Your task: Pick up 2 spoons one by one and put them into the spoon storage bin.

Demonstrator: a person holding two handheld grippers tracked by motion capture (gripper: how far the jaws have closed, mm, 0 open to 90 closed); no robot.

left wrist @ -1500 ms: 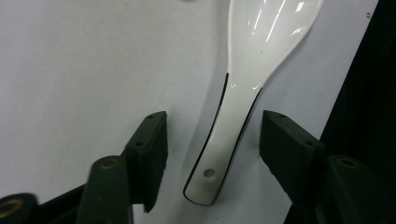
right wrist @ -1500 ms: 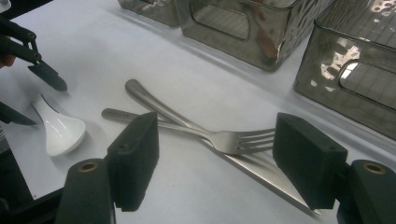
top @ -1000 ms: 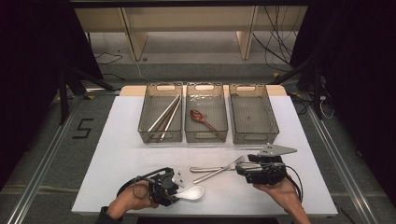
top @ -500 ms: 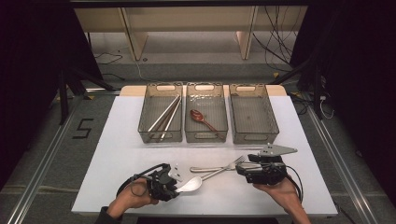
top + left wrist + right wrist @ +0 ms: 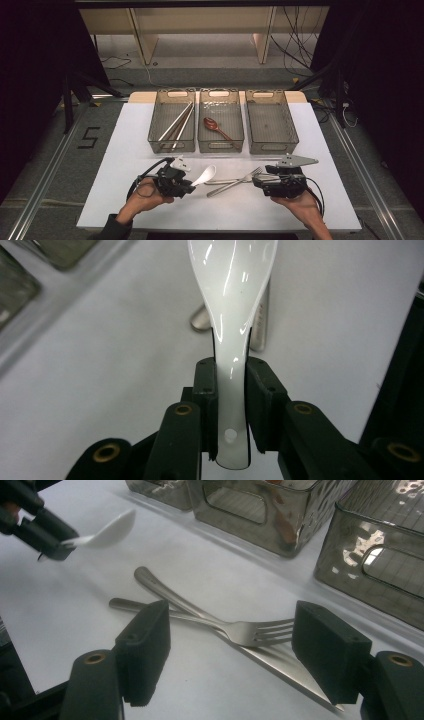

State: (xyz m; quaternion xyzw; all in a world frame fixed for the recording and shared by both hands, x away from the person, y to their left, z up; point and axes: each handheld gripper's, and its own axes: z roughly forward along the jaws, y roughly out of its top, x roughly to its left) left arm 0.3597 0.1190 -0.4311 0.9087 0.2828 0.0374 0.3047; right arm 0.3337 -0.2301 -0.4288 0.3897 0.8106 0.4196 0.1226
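Sorting looks partway done: chopsticks (image 5: 176, 126) lie in the left bin (image 5: 171, 95) and a brown spoon (image 5: 216, 127) in the middle bin (image 5: 220, 94). Left claw (image 5: 189, 188) grips a white spoon (image 5: 204, 176) by its handle, lifted off the worktop (image 5: 125, 150). Right claw (image 5: 256, 182) gapes wide, holding nothing, by the fork (image 5: 235, 183) and knife (image 5: 280, 670), both unsorted.

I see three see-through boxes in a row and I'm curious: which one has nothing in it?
The smoky clear plastic bin at the right end. The left bin holds pale chopsticks; the middle bin holds a brown wooden spoon.
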